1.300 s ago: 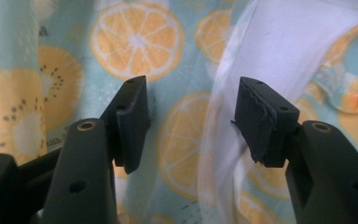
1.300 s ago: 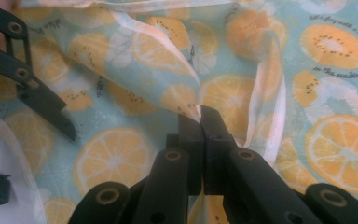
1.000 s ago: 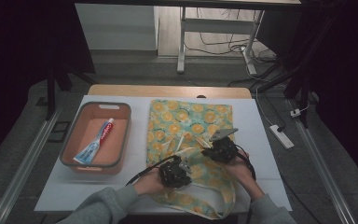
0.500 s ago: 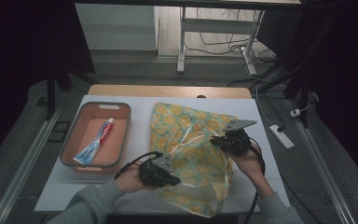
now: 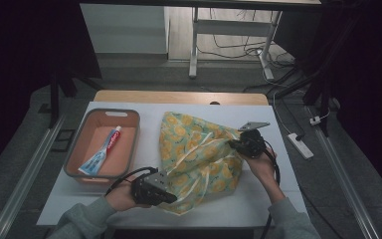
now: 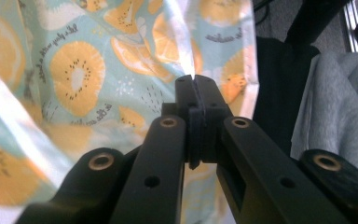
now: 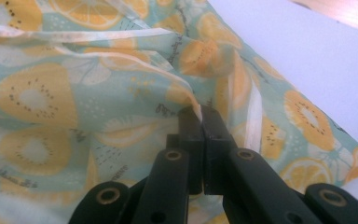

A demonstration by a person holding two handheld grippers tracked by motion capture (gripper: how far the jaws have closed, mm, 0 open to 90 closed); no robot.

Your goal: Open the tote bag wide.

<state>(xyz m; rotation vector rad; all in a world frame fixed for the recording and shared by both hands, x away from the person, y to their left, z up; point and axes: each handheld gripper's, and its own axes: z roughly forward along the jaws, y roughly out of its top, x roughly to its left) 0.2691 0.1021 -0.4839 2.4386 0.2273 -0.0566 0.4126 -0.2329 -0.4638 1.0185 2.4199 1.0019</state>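
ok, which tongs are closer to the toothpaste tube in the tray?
Left. The left tongs sit just past the tray's near right corner, close to the toothpaste tube. The right tongs are across the fruit-print bag, on its far side.

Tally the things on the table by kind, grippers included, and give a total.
Grippers: 2, left gripper and right gripper, each shut on the bag
Bag: 1
Tray: 1
Toothpaste: 1, lying in the tray
Total: 5
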